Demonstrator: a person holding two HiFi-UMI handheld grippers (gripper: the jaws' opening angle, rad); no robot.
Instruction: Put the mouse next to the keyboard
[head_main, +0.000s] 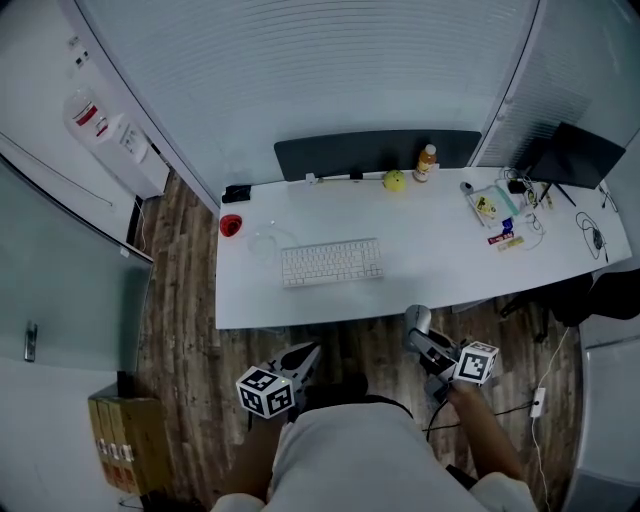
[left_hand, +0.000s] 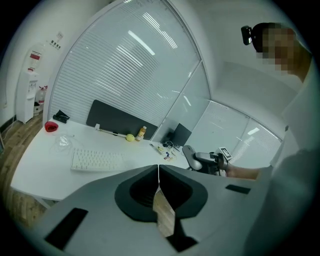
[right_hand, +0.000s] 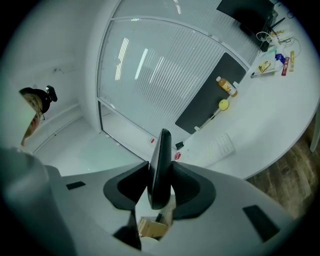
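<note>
Held low over the wood-plank floor (head_main: 180, 330), the right gripper (head_main: 424, 340) clamps a grey, rounded computer mouse (head_main: 417, 319) edge-on, just short of the white desk (head_main: 440, 250). The flat white keyboard (head_main: 332, 262) lies ahead and to its left, its long axis along the desk's front edge. Bare desktop to the keyboard's right looks unobstructed. The left gripper (head_main: 303, 360), jaws together and empty, hangs farther from that spot. A yellow ball (head_main: 395, 180) and an orange bottle (head_main: 427, 163) stand well behind.

Left tool (left_hand: 159, 169), jaws together; keyboard (left_hand: 96, 160) on desk (left_hand: 40, 162) beyond
</note>
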